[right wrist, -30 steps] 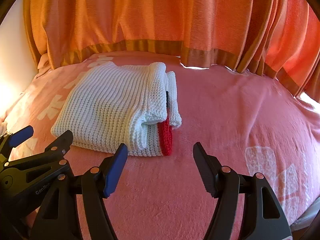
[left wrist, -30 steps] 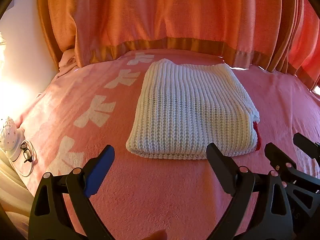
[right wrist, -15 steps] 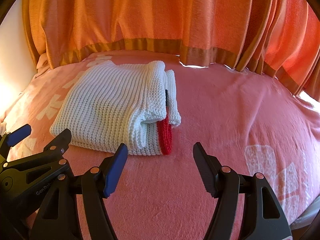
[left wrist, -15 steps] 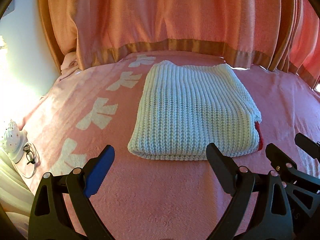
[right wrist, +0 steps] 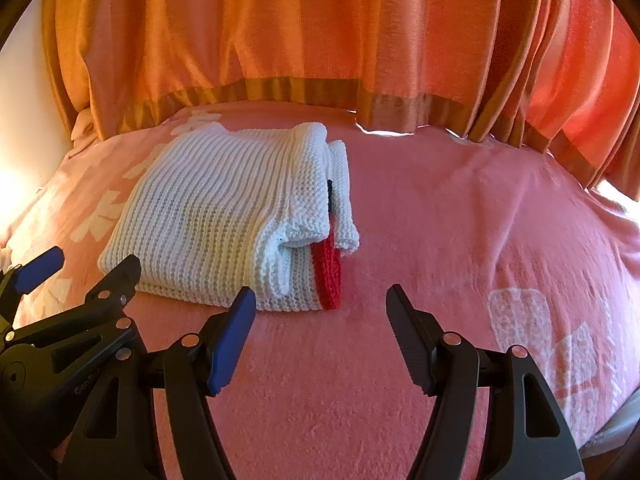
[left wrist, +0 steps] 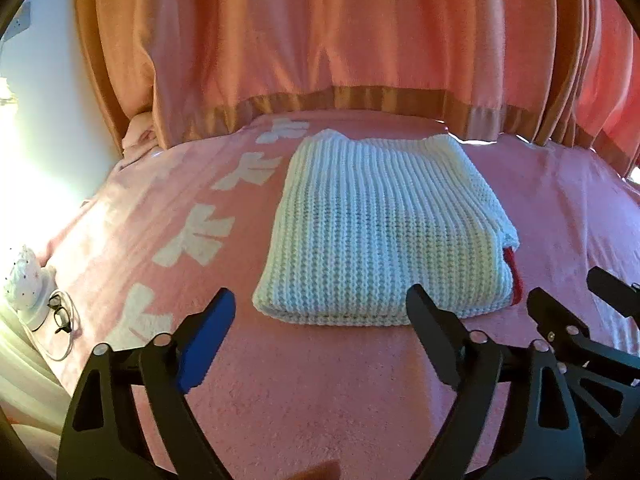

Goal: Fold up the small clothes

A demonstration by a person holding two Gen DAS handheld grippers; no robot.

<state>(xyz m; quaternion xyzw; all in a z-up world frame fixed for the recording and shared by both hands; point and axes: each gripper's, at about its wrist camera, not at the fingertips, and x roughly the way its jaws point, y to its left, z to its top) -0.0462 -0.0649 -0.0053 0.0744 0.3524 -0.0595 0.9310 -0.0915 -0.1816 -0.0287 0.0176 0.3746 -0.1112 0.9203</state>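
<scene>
Looking through the left wrist camera first, we find the folded white knit sweater [left wrist: 384,236] lying flat on the pink bedspread [left wrist: 312,400]. Its red trim [left wrist: 514,276] only peeks out at the right edge, and its inner layers are hidden. The orange curtain [left wrist: 320,40] hangs down to the bed's far edge, close behind the sweater. A small white object with glasses beside it [left wrist: 30,292] sits at the left margin, hard to make out. Bare bedspread lies between us and the sweater's near fold. Our left gripper [left wrist: 320,332] has its jaws spread wide and empty, the right finger's tip overlapping the sweater's near edge in view; whether it touches, we cannot tell. The right gripper [left wrist: 576,292] is cut off at the frame's right.

From the right wrist camera, the sweater [right wrist: 224,216] sits left of centre, its layered right edge showing red trim [right wrist: 328,276] and a thin dark strip. Broad open bedspread [right wrist: 460,220] extends rightward. Our right gripper [right wrist: 320,320] is parted wide, holding nothing, just short of the sweater. The left gripper [right wrist: 80,268] shows at lower left.
</scene>
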